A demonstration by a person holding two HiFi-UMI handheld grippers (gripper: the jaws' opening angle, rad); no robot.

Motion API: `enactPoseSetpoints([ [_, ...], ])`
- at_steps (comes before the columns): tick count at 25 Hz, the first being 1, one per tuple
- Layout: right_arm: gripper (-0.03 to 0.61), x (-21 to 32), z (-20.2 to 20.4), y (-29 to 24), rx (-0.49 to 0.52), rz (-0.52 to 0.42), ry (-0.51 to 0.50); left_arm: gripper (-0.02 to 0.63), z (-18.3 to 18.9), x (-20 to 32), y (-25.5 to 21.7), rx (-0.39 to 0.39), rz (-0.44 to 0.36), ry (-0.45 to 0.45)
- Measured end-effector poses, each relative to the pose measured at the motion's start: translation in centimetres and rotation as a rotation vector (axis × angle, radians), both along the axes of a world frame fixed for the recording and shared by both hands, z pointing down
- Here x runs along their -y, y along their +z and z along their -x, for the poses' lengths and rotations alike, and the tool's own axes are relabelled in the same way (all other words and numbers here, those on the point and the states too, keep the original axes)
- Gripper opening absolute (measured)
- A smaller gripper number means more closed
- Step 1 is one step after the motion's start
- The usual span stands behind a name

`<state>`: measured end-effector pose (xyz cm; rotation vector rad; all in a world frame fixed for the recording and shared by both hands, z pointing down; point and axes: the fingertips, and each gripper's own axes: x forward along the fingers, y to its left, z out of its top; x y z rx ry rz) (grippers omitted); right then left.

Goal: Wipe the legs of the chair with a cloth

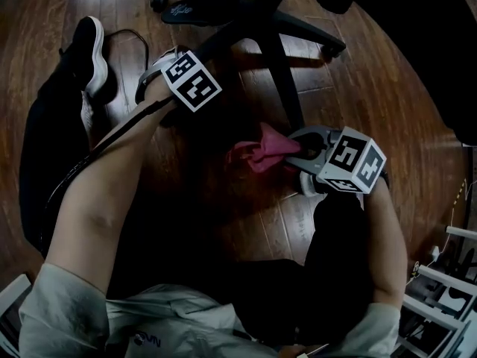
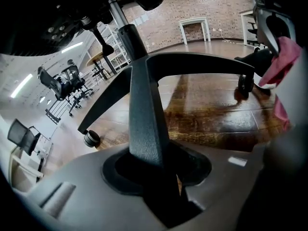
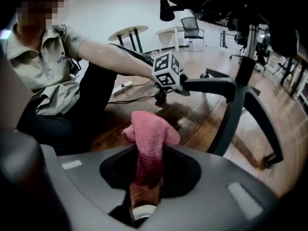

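Head view: one leg (image 2: 144, 109) is clamped by the left gripper (image 2: 161, 191), the cloth (image 1: 261, 154) is pinched by the right gripper (image 1: 305, 155); wiping seems hardly begun

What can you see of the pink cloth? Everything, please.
The cloth is pink, nubby like microfibre, bunched into a narrow fold. The right gripper is shut on its lower part; the rounded top sticks out past the jaws. It hangs above the wooden floor, near but apart from a chair leg. Nothing else touches it.

Pink cloth (image 1: 257, 155) near black chair leg (image 1: 282, 73)
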<state>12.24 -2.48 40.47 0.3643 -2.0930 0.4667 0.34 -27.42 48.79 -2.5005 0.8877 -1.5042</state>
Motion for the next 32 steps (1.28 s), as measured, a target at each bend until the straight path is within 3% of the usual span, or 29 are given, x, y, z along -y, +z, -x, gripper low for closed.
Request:
enactPoseSetpoints([
  [4,0.092,5.0,-0.5,-2.5,-0.007,-0.229,0.120,0.158,0.3,-0.8,0.2,-0.002,0.004,0.002],
  [7,0.092,7.2,-1.3,-4.0,-0.030,-0.342,0.193,0.160,0.9,-0.4,0.4,0.008,0.000,0.074],
  [14,0.094,9.0,-1.2,-4.0,-0.064,-0.413,0.237,0.174,1.5,0.2,0.1,0.003,-0.035,0.144],
  [21,0.098,12.2,-1.4,-2.5,-0.167,-0.530,0.283,0.199,3.6,-1.4,-1.7,-0.101,-0.106,0.082],
  [23,0.098,13.3,-1.7,-2.0,-0.195,-0.552,0.289,0.170,4.1,-2.6,-3.2,-0.105,-0.168,0.091],
  [24,0.098,13.8,-1.8,-1.5,-0.221,-0.565,0.279,0.139,4.2,-3.2,-4.1,-0.093,-0.197,0.117],
  [26,0.098,14.0,-1.8,-0.1,-0.293,-0.562,0.218,0.008,3.4,-4.9,-5.8,-0.053,-0.211,0.240],
  [27,0.098,13.6,-1.7,0.8,-0.325,-0.533,0.171,0.008,2.7,-5.7,-6.7,-0.023,-0.199,0.331],
  [30,0.094,10.4,-1.8,2.9,-0.371,-0.336,0.047,0.006,1.1,-7.7,-10.0,0.130,-0.203,0.652],
  [32,0.092,6.7,-2.1,3.9,-0.379,-0.130,-0.023,0.007,1.2,-8.2,-11.9,0.200,-0.219,0.784],
])
